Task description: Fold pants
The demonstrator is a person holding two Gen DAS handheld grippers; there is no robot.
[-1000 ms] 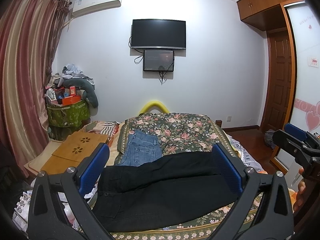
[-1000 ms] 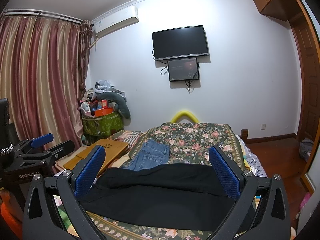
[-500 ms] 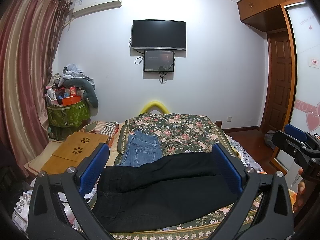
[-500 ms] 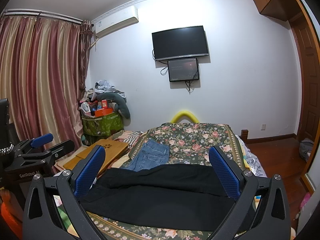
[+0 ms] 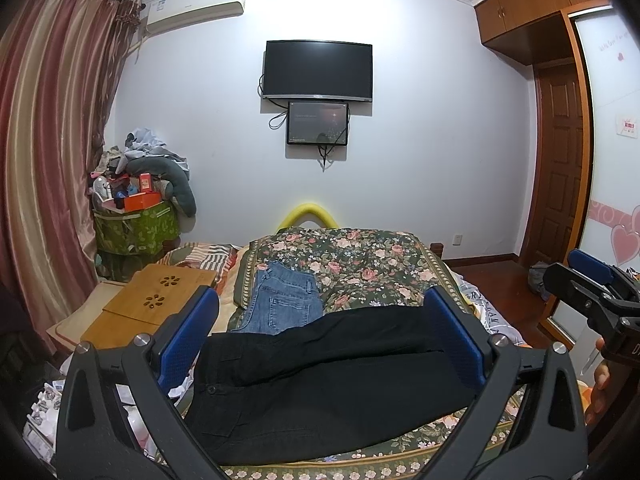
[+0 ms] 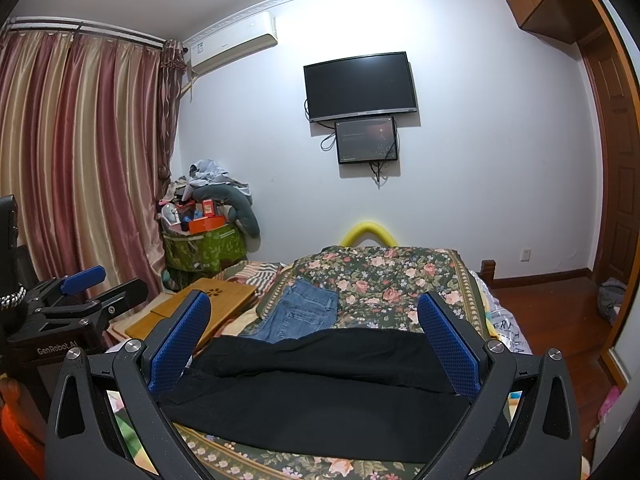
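Note:
Black pants [image 5: 320, 384] lie spread across the near end of the floral bedspread [image 5: 360, 264], waist to the left; they also show in the right wrist view [image 6: 320, 392]. My left gripper [image 5: 320, 328] is open and empty, held above the pants. My right gripper [image 6: 314, 328] is open and empty, also above them. Each gripper shows at the edge of the other's view: the right one [image 5: 592, 292] and the left one [image 6: 80, 300].
Folded blue jeans [image 5: 284, 300] lie on the bed behind the black pants. A wooden lap desk [image 5: 152, 304] sits left of the bed. A green bin piled with clutter [image 5: 136, 216] stands by the curtain. A wardrobe and door are on the right.

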